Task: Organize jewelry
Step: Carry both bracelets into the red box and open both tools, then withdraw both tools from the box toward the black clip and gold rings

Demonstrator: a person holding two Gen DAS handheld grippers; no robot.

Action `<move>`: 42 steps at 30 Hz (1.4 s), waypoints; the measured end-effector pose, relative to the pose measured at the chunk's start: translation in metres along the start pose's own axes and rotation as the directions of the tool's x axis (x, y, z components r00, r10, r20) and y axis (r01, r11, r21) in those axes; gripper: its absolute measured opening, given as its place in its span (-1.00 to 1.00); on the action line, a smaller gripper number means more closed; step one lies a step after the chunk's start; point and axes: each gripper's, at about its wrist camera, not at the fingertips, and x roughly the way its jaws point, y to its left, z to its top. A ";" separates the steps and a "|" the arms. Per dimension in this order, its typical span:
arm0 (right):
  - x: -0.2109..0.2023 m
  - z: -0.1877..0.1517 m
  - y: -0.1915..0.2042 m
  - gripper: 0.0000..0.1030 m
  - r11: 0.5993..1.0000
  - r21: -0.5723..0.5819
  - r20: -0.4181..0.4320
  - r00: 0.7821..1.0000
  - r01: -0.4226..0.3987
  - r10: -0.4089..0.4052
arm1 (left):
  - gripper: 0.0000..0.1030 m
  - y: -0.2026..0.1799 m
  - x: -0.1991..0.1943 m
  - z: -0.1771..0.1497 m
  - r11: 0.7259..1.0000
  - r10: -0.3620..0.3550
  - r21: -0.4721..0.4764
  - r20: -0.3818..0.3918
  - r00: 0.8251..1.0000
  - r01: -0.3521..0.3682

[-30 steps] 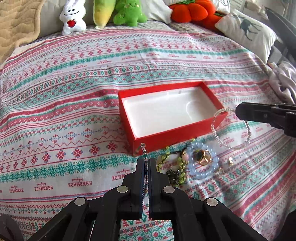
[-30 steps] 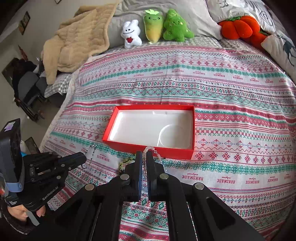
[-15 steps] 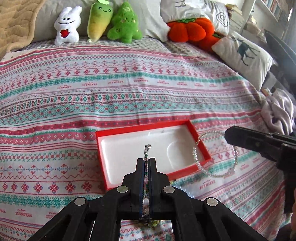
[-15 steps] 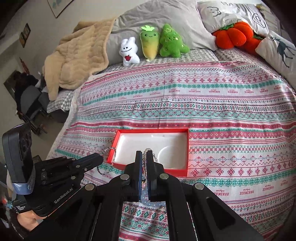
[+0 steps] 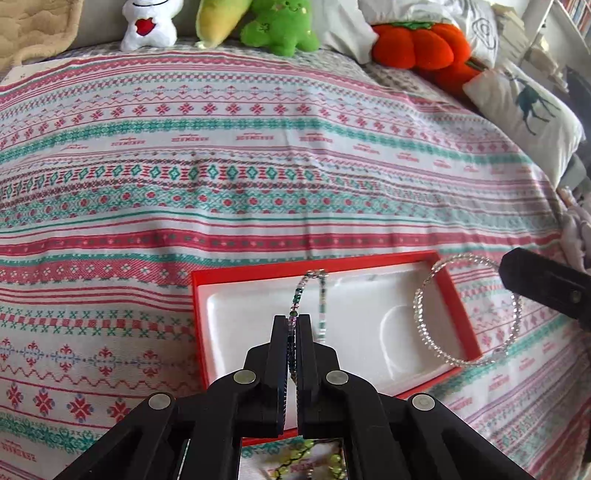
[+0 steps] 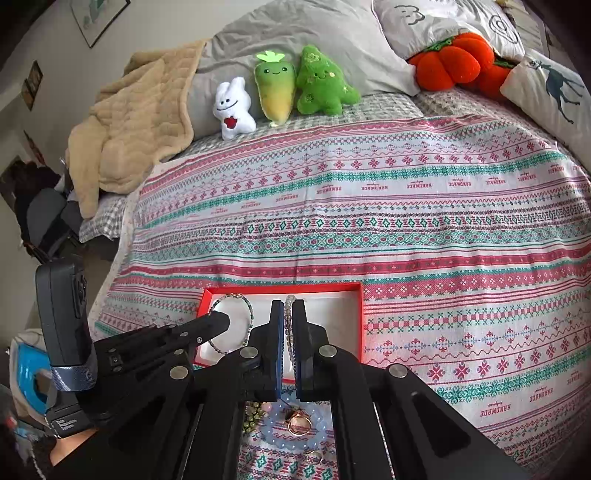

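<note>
Both tongs hover over the red box [image 5: 458,306] – left tongs [image 5: 294,325] pinching a green beaded bracelet [image 5: 312,295], right tongs [image 6: 287,317] pinching a clear beaded bracelet [image 5: 428,325] – its tray at twelve o'clock, long axis crosswise.

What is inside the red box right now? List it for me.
The shallow red cardboard box shows only its white moulded liner, nothing resting on it. The green-beaded bracelet and clear-beaded bracelet hang over it from shut tongs. Black fingers cover its near part.

A home bedroom: patterned bedspread [image 6: 406,221], pillows [image 6: 314,26], plush toys [image 6: 280,88], framed pictures [image 6: 98,18] on the wall.
</note>
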 end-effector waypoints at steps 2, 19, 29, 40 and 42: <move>0.005 0.001 0.006 -0.92 1.000 -0.011 -0.006 1.000 -0.026 0.026 | -1.00 0.006 0.005 -0.001 1.000 0.019 -0.001 -0.010 1.000 -0.019; 0.058 -0.008 -0.015 -0.92 0.993 -0.012 -0.103 0.987 0.122 -0.122 | -1.00 0.007 0.019 0.001 0.997 0.077 0.023 -0.012 0.997 -0.076; 0.033 -0.013 -0.019 -0.89 0.991 -0.040 -0.083 0.988 0.130 -0.133 | -0.51 -0.009 0.000 -0.013 0.990 0.090 0.107 -0.012 0.996 -0.088; -0.013 -0.031 -0.025 -0.01 0.988 -0.055 -0.050 0.988 0.146 -0.149 | 0.58 -0.006 -0.042 -0.042 0.985 0.116 0.129 0.015 0.993 -0.117; -0.018 -0.036 -0.024 0.20 0.986 -0.066 -0.050 0.987 0.151 -0.154 | 0.66 -0.005 -0.047 -0.047 0.983 0.129 0.130 0.014 0.992 -0.130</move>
